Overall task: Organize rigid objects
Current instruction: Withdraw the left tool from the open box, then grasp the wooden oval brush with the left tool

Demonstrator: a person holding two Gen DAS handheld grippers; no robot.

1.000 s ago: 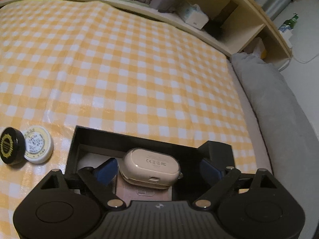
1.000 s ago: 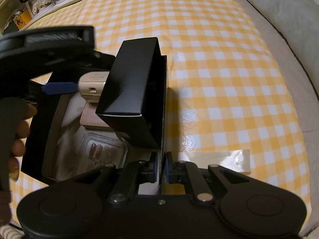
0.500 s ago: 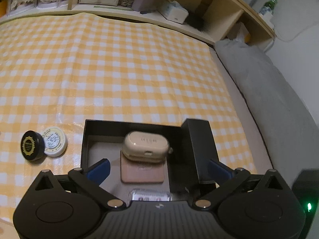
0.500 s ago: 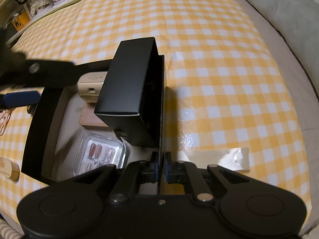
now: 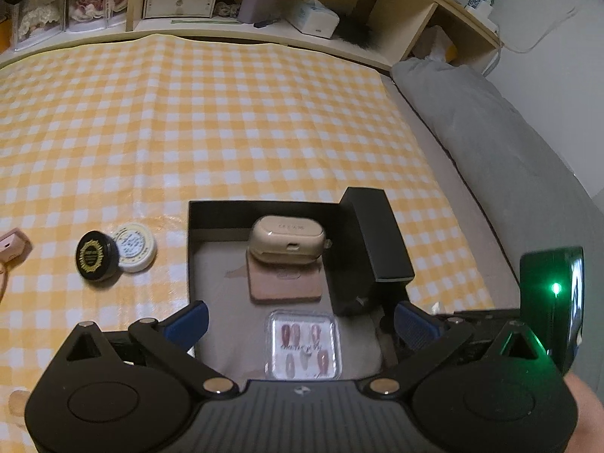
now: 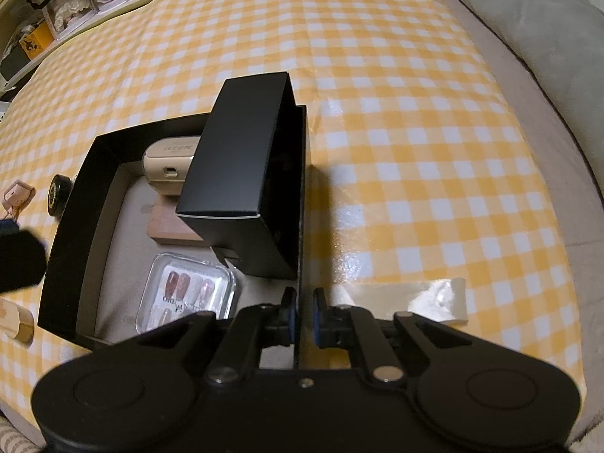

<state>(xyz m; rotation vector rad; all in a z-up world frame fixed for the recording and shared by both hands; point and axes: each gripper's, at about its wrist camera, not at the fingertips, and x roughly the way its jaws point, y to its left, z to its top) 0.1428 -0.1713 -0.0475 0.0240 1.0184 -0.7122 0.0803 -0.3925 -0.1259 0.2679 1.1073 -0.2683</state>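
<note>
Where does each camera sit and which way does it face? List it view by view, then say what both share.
Left wrist: on the left tool, looking down and forward over the black box to shelves; its open blue fingers show, plus the right tool's body at right.
Right wrist: on the right tool, looking down along the box's right wall, which it pinches; the left tool's dark edge shows at left.
Shared: box, earbud case, nail case, black jar.

Open black cardboard tray [image 5: 264, 207]: left half of floor free for entry; tall black rectangular box [image 6: 241, 166] blocks right side; checkered yellow-white tablecloth [image 5: 226, 113] beyond lies open.
</note>
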